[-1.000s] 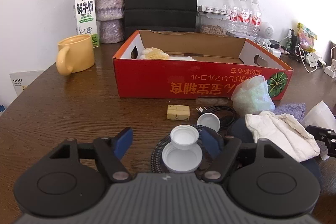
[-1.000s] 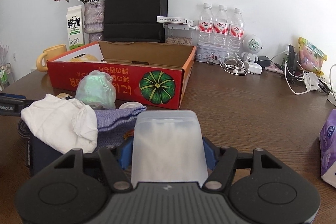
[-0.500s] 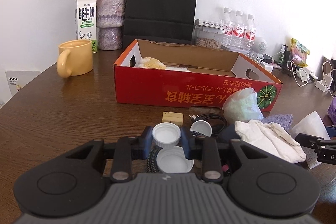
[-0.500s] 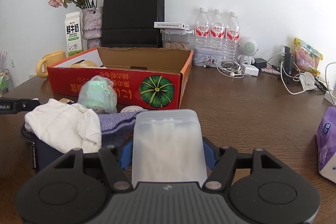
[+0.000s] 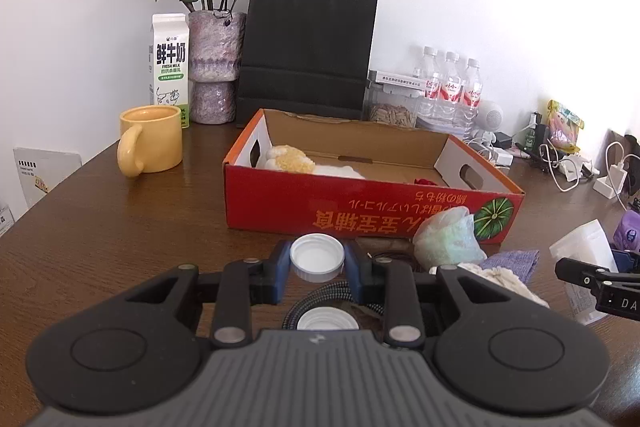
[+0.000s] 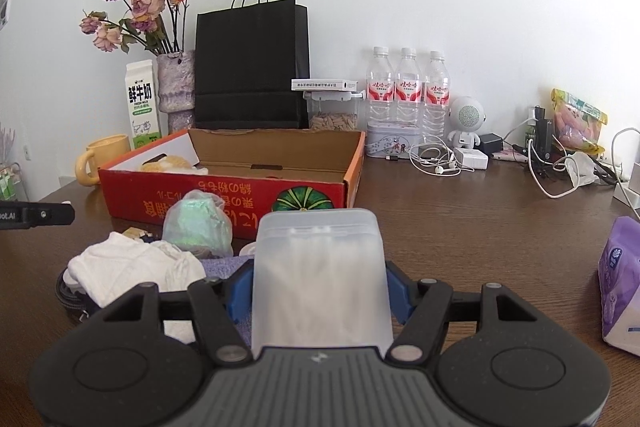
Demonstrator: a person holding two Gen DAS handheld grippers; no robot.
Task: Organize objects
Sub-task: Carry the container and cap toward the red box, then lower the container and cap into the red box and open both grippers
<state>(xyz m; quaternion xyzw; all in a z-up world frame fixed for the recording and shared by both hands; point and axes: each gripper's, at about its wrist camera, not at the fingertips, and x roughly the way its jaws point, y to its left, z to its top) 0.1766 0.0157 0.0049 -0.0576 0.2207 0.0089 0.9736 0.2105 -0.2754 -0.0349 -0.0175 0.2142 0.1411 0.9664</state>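
Note:
My left gripper point(image 5: 317, 261) is shut on a white bottle cap point(image 5: 317, 255) and holds it above the table, in front of the red cardboard box point(image 5: 360, 211). A second white cap point(image 5: 327, 319) lies below on a coiled black cable. My right gripper point(image 6: 318, 287) is shut on a translucent plastic box of cotton swabs point(image 6: 320, 279), held above the table to the right of the pile. The red box point(image 6: 224, 193) holds a yellow-and-white soft item point(image 5: 290, 159). The right gripper and its box also show at the right edge of the left wrist view point(image 5: 584, 251).
A pile in front of the box: white cloth point(image 6: 132, 267), blue-grey cloth point(image 5: 512, 263), greenish plastic bag point(image 6: 198, 223). Yellow mug point(image 5: 150, 143), milk carton point(image 5: 170, 67), flower vase point(image 5: 214, 67), black paper bag point(image 5: 308, 47), water bottles point(image 6: 406, 87), chargers and cables point(image 6: 556, 163), purple tissue pack point(image 6: 620, 291).
My left gripper closed on the upper white cap and lifted it off the lower cap, rising above the table. My right gripper rose slightly, still holding the swab box.

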